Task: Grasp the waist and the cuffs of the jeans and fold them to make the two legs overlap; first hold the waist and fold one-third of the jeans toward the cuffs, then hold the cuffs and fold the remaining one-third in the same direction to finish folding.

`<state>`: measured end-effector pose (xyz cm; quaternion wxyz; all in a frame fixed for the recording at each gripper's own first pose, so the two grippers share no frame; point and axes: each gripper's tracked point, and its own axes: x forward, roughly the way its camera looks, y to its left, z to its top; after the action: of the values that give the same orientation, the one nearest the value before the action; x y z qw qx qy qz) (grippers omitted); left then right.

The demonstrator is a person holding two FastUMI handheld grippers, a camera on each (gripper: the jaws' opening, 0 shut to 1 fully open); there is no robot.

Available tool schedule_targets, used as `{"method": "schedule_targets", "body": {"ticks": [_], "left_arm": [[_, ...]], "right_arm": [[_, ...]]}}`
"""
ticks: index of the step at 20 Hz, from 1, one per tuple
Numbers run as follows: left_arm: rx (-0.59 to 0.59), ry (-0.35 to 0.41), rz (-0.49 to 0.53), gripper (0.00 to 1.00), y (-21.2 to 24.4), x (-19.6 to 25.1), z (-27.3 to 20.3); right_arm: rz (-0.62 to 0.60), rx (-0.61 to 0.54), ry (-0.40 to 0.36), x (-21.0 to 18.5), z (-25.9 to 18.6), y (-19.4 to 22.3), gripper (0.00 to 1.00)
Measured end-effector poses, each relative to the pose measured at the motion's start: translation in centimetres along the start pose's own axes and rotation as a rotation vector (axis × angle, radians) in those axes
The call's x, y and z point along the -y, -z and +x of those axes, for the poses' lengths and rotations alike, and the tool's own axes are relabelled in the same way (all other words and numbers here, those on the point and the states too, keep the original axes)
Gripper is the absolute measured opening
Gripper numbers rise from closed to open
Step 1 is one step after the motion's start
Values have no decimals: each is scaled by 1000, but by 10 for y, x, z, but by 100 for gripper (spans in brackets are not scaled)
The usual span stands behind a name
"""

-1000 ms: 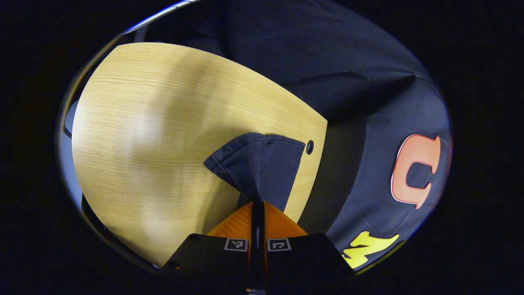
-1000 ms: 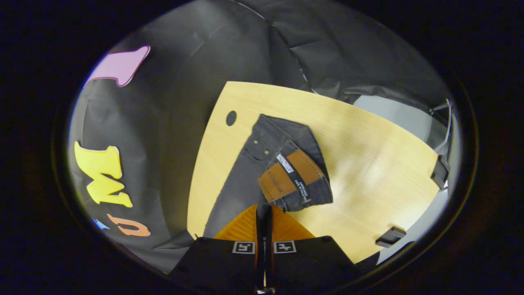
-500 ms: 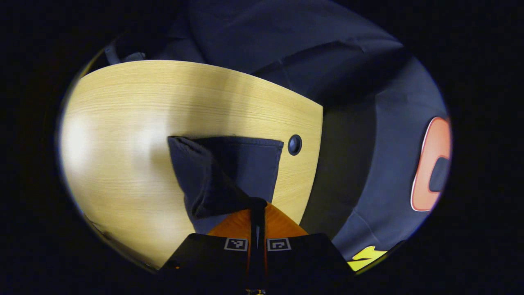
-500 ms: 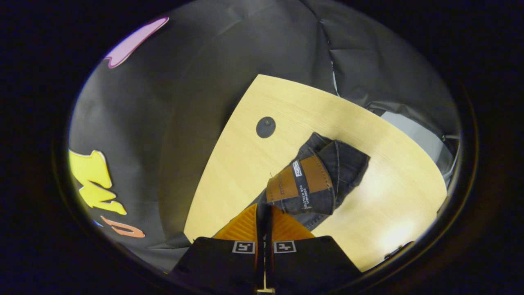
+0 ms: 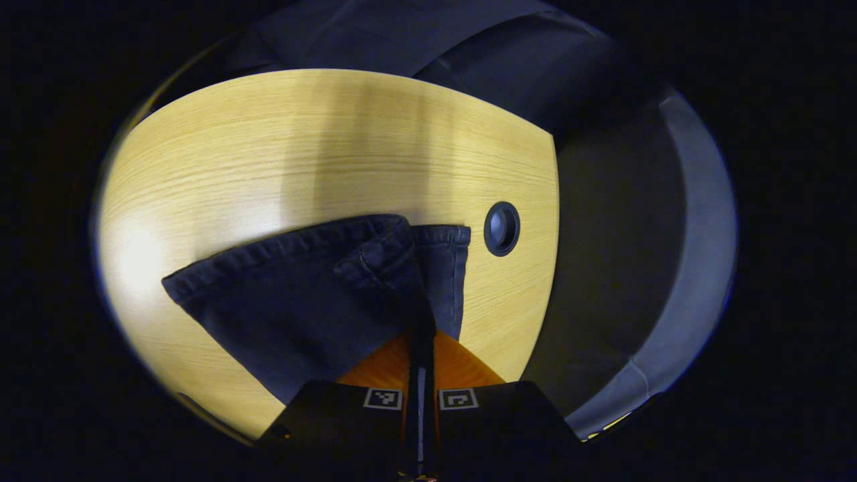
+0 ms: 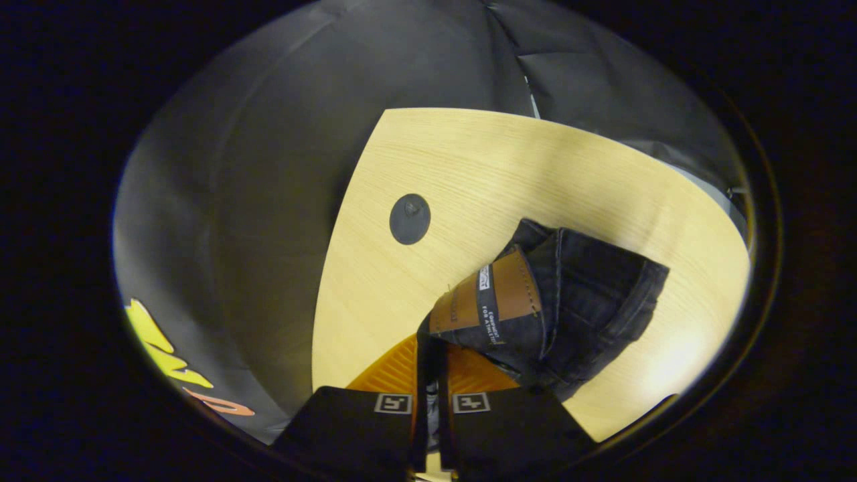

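We see the left tongs (image 5: 420, 335) pressed together on a fold of the dark jeans (image 5: 301, 294), with the denim pinched right at their tips. From there the cloth fans out ahead and to the left of these tongs in the left gripper view, a hemmed cuff edge (image 5: 375, 244) running along its far side. The cloth lies low over the wooden table (image 5: 268, 154). A round cable hole (image 5: 501, 228) sits in the table ahead and to the right of the left tongs, just past the denim's right edge.

In the right gripper view, the right tongs (image 6: 432, 348) are clamped on the jeans' waistband (image 6: 469, 328). The brown leather waist patch (image 6: 489, 301) lies just ahead of the tips, slightly to their right. The bunched denim (image 6: 589, 308) extends farther to the right over the table (image 6: 509, 167). The cable hole (image 6: 410, 219) is ahead of the right tongs, apart from the cloth.
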<state>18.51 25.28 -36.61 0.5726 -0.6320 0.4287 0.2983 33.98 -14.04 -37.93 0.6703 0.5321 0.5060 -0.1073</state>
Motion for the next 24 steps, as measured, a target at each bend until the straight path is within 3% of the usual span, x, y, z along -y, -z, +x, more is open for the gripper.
{"method": "schedule_targets", "body": {"ticks": [2,3,4,7,8,9,11,12,14,17,18,19,20,21,22,23,24], "left_arm": [[-9,-24,31,14,1,5,-4],[-11,-16,46,28,2,13,-7],[-11,1,68,31,4,25,-13],[18,-41,164,100,6,44,-36],[17,-29,172,100,8,53,-45],[19,-21,177,98,10,62,-55],[30,-10,201,100,11,81,-82],[40,-1,228,99,12,93,-98],[83,21,323,99,14,121,-137],[199,77,551,98,31,167,-212],[253,108,644,98,41,184,-242],[315,141,736,100,53,200,-273],[390,172,827,98,87,205,-248],[484,207,924,99,105,208,-275],[557,240,999,99,113,187,-273],[636,275,1087,98,113,200,-296],[697,304,1159,98,74,187,-262]], "right_arm": [[-42,9,4,-1,4,-1,14],[-67,11,-5,-5,2,0,21],[-83,14,-32,-13,2,2,31],[-139,41,-58,-30,-6,8,84],[-170,50,-51,-30,-9,10,84],[-195,65,-58,-33,-14,13,93],[-226,141,-81,-39,-25,3,94],[-238,179,-89,-40,-37,-3,88],[-288,217,-98,-41,-64,-3,89],[-444,296,-91,-37,-108,11,89],[-524,339,-87,-36,-125,18,96],[-614,389,-87,-36,-145,25,96],[-707,451,-106,-41,-169,33,96],[-797,512,-127,-50,-190,45,96],[-885,569,-146,-55,-213,59,96],[-970,623,-166,-59,-238,74,96],[-1046,678,-181,-61,-261,91,96]]}}
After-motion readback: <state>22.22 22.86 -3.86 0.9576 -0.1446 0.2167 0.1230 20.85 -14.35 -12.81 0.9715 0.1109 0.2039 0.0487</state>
